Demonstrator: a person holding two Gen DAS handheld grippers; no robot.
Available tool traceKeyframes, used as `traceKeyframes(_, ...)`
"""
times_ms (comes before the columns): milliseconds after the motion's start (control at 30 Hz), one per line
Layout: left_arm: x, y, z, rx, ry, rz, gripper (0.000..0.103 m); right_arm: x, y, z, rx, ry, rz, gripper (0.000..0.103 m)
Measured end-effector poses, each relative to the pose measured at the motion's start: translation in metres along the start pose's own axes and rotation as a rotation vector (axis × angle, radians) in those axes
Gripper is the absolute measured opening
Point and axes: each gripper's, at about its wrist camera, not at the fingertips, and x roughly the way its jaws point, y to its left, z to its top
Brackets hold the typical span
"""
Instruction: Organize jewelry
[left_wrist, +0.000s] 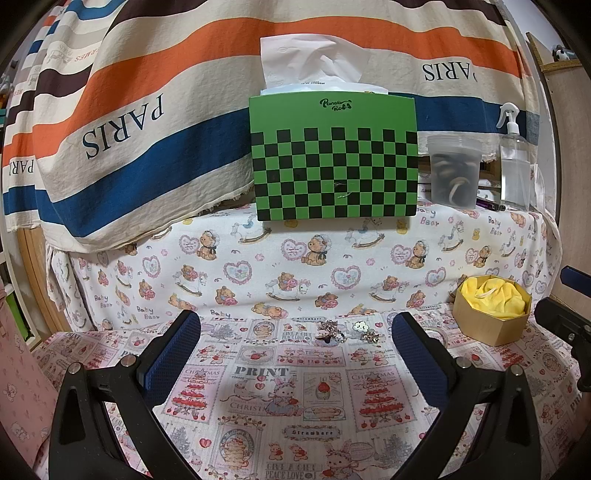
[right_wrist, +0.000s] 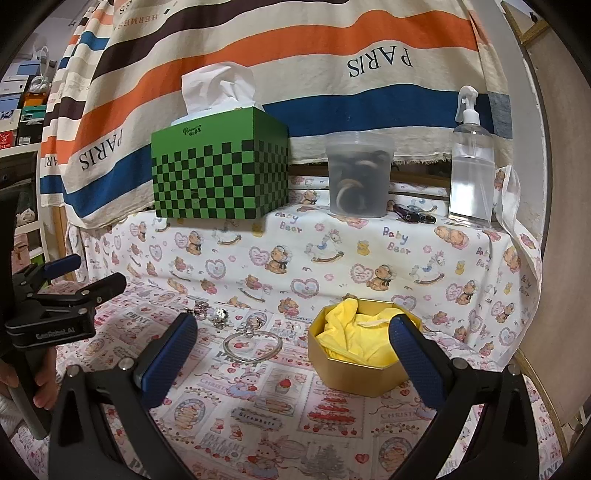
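The left gripper (left_wrist: 295, 347) is held with its fingers wide apart, and small sparkling jewelry pieces (left_wrist: 347, 331) are seen just ahead between them. The right gripper (right_wrist: 293, 350) is likewise spread, nothing gripped; a clear bangle (right_wrist: 252, 345) lies between its fingers, the gold box (right_wrist: 354, 373) beside the right finger.

box: a gold hexagonal box (right_wrist: 354, 373), open with no lid on it, sits upright on the printed cloth of the bench, to the right of the jewelry.
lining: crumpled yellow cloth (right_wrist: 354, 332) fills the box, a thin pale cord lying across it.
bangle: a clear ring-shaped bangle (right_wrist: 252, 345) lies flat just left of the box.
small pieces: several sparkly silver pieces (right_wrist: 210, 314) lie in a loose cluster on the cloth, left of and beyond the bangle.
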Motion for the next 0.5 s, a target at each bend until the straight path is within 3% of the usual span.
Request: traceKeyframes(500,-0.0007,0.0000,0.0016,-0.005,-0.007,0.002,0.103,0.0045,-0.0004,0.0004,0.012,0.031,-0.043,0.103)
